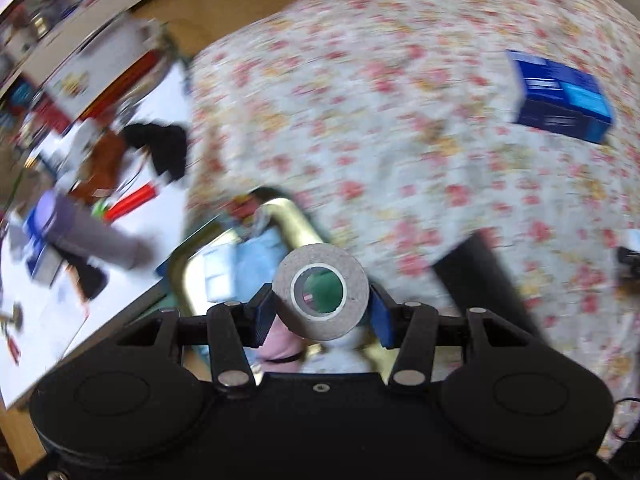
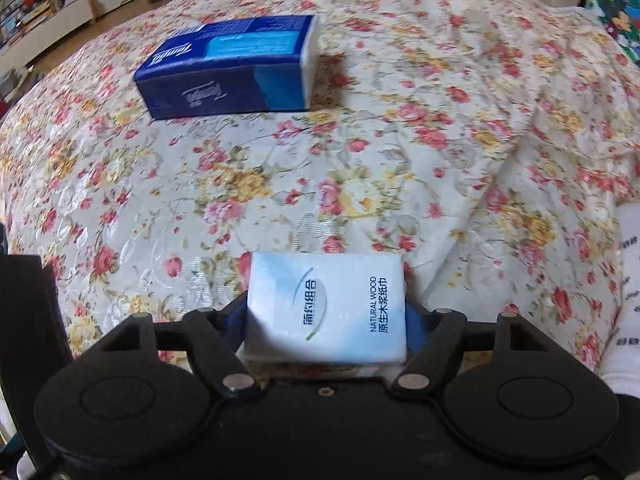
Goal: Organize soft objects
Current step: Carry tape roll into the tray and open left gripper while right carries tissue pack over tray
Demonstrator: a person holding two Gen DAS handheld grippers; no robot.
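My left gripper (image 1: 322,314) is shut on a grey roll of tape (image 1: 320,292), its hole facing the camera, held above a gold-rimmed basket (image 1: 288,220) with pale blue and pink soft items inside. My right gripper (image 2: 326,312) is shut on a white and pale blue tissue pack (image 2: 326,306), held just above the floral bedspread (image 2: 280,184). A dark blue tissue pack (image 2: 232,66) lies on the bedspread farther ahead; it also shows in the left wrist view (image 1: 560,96).
The left wrist view is motion-blurred. A white table (image 1: 80,240) to the left of the bed holds a grey cylinder (image 1: 92,232), a red tube (image 1: 132,202) and dark cloth (image 1: 160,144). Shelves line the far wall (image 2: 44,12). White printed cloth (image 2: 628,292) lies at the right edge.
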